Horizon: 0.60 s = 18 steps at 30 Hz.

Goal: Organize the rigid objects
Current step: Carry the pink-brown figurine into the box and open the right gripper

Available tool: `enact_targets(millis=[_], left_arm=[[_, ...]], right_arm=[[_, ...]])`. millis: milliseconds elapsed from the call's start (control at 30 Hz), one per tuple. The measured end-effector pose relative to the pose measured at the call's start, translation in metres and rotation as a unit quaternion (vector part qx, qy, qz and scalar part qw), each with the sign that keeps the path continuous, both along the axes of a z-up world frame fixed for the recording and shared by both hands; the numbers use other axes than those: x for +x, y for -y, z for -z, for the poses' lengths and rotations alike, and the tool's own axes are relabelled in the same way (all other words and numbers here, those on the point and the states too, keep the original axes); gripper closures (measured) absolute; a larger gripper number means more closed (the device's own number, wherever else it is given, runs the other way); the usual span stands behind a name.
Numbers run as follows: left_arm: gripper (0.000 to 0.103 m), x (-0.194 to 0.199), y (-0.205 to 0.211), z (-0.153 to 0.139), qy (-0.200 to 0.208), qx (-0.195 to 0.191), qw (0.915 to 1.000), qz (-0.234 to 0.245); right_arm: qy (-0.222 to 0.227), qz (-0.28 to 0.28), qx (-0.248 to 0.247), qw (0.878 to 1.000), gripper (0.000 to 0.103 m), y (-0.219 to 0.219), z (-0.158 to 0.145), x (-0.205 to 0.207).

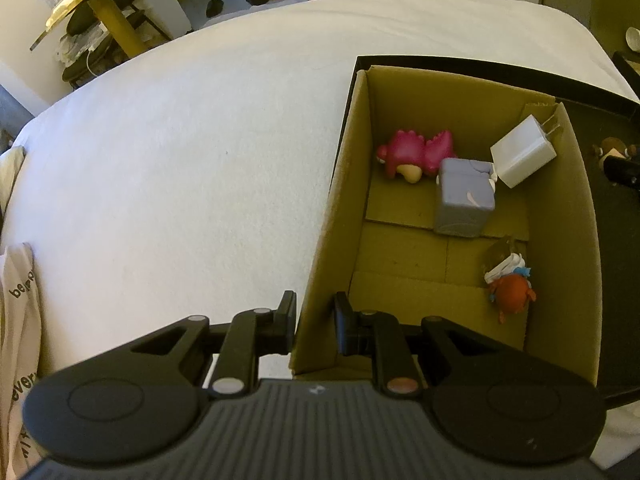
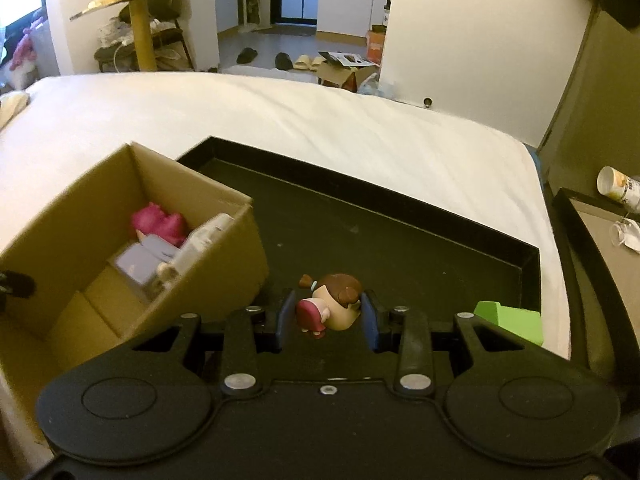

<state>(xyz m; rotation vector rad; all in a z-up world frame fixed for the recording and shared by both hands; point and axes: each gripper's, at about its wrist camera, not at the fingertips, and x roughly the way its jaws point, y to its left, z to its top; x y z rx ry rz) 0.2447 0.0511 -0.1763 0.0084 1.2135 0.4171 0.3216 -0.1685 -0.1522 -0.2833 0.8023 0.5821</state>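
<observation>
Currently the right gripper point(image 2: 327, 316) has its jaws pinching a brown-haired figurine point(image 2: 332, 302) above the black tray point(image 2: 400, 240). The left gripper point(image 1: 316, 322) has its jaws pressed on the near left wall of the cardboard box point(image 1: 320, 280), which holds a pink toy point(image 1: 416, 152), grey cube point(image 1: 464, 200), white charger point(image 1: 522, 152) and orange figurine point(image 1: 512, 288). A green block point(image 2: 512, 320) sits right, on the tray.

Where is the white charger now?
The white charger lies in the cardboard box, at its far right corner in the left wrist view, touching the grey cube.
</observation>
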Motion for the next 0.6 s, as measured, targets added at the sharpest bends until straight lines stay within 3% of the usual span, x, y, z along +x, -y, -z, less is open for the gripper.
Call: enact_targets(millis=[333, 600], left_arm=[[0.086, -0.001, -0.001, -0.001, 0.003, -0.010, 0.9999, 0.000], [0.086, -0.002, -0.004, -0.001, 0.008, -0.021, 0.9998, -0.002]], right_arm=[[0.030, -0.018, 0.023, 0.999, 0.068, -0.019, -0.039, -0.019], [0.041, -0.050, 0.023, 0.998, 0.068, -0.043, -0.050, -0.032]])
